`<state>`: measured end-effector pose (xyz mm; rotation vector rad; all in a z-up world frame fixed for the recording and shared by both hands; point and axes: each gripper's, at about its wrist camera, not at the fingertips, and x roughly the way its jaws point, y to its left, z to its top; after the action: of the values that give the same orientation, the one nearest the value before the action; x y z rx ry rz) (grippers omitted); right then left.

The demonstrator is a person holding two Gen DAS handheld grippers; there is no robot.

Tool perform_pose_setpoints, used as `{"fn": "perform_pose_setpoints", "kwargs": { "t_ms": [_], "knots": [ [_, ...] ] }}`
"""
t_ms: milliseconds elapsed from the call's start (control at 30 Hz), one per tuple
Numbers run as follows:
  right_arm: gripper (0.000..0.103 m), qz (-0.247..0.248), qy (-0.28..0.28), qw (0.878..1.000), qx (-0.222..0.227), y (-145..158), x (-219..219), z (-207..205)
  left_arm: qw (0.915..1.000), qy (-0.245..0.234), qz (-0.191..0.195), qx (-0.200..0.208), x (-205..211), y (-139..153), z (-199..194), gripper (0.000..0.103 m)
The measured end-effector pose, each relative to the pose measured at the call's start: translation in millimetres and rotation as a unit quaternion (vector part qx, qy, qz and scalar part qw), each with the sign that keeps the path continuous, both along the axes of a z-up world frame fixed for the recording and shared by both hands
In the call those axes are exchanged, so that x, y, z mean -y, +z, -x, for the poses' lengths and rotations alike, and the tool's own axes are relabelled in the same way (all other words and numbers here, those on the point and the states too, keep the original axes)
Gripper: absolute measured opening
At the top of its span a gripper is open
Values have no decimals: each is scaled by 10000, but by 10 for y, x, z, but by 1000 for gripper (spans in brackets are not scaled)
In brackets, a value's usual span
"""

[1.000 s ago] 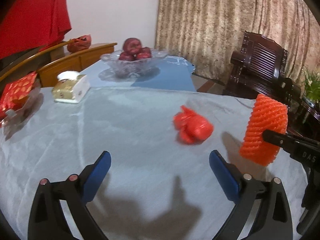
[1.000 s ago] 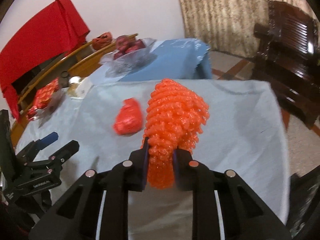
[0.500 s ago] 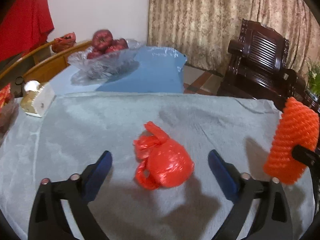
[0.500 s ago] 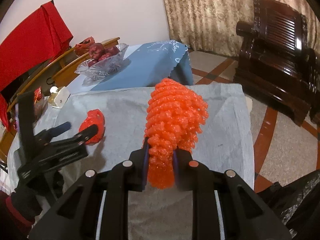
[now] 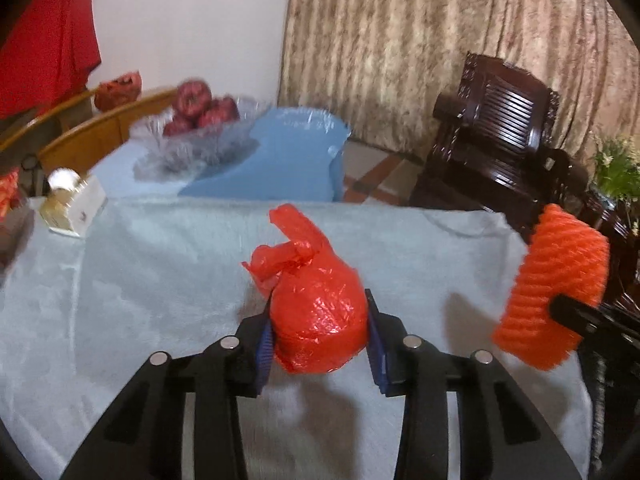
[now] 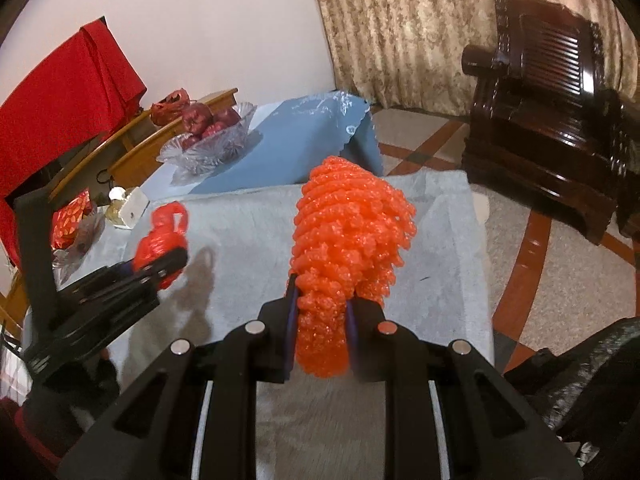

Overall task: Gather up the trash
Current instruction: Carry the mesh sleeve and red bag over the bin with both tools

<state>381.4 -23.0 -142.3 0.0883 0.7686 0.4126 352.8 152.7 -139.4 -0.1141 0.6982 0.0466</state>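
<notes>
A pale grey fleecy cloth (image 5: 152, 280) covers the table, patterned beige curtains (image 5: 420, 40) behind. A cut-glass bowl (image 6: 208, 148) holds dark red apples (image 6: 198, 114). The right gripper (image 6: 320, 320) pinches an orange foam fruit net (image 6: 348, 232). The left gripper (image 5: 320, 340), jaws just closing, clamps a crinkly knotted red plastic bag (image 5: 316, 312) above the cloth.

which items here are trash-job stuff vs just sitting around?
Job:
- red bag, in the left claw, whose jaws have just been closing on it
- orange foam net, in the right claw
- black bag, probably the bin bag

Lying about:
- fruit bowl
- small box
- chair
- plant
</notes>
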Motion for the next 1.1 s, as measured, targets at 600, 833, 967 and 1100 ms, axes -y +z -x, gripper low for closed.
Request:
{"fn": "perform_pose_setpoints", "kwargs": {
  "t_ms": [600, 833, 967, 1100],
  "knots": [
    [20, 281, 52, 9976, 632, 794, 248, 1057, 9980, -262, 145, 560, 383, 860, 1178, 39],
    [20, 302, -11, 9966, 764, 987, 478, 1460, 9963, -512, 156, 669, 638, 1000, 1524, 39],
    [20, 362, -113, 9957, 850, 1055, 663, 1714, 9951, -676, 156, 700, 818, 1037, 1694, 39],
    [20, 478, -237, 9946, 885, 1067, 845, 1947, 9933, -861, 158, 748, 1068, 1059, 1879, 39]
  ]
}}
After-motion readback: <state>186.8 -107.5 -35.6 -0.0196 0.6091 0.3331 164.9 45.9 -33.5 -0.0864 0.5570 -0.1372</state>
